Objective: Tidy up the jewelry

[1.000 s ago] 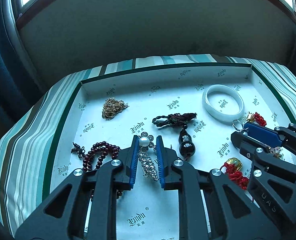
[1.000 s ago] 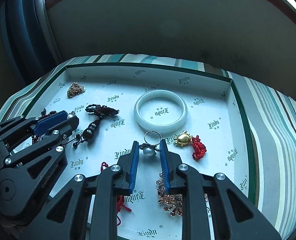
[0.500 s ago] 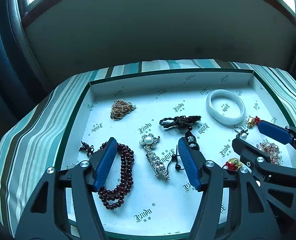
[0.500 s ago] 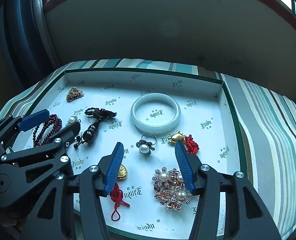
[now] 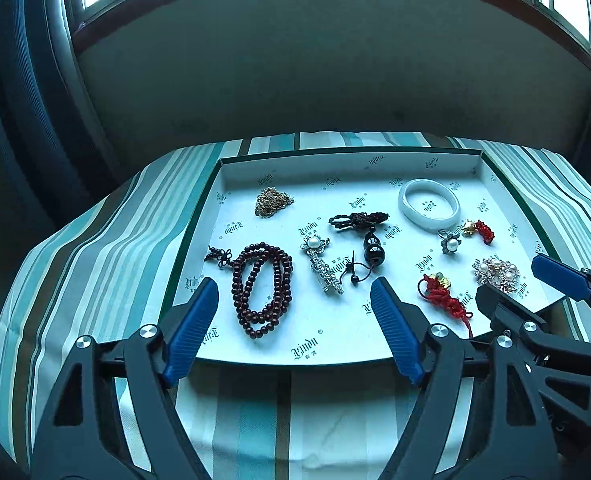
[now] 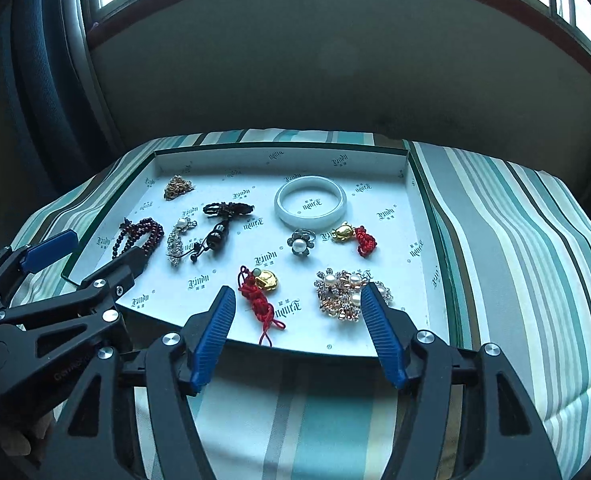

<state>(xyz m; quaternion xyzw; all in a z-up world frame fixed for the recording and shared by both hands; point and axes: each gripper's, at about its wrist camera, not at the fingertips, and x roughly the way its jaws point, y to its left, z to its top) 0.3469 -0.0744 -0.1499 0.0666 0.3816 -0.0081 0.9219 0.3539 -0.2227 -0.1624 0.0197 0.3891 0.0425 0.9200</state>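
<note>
Jewelry tray [image 5: 211, 184] lies beyond both spread, empty tools; only the right view shows a hand [image 6: 15, 440].

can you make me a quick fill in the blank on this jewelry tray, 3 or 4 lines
1. The bangle lying in the tray is ____ in colour.
2. The jaws of the left gripper and the right gripper both stand ____.
3. The cords on the two gold charms are ____.
4. The dark red bead string lies toward the tray's ____ side.

Missing words: white; open; red; left
</note>
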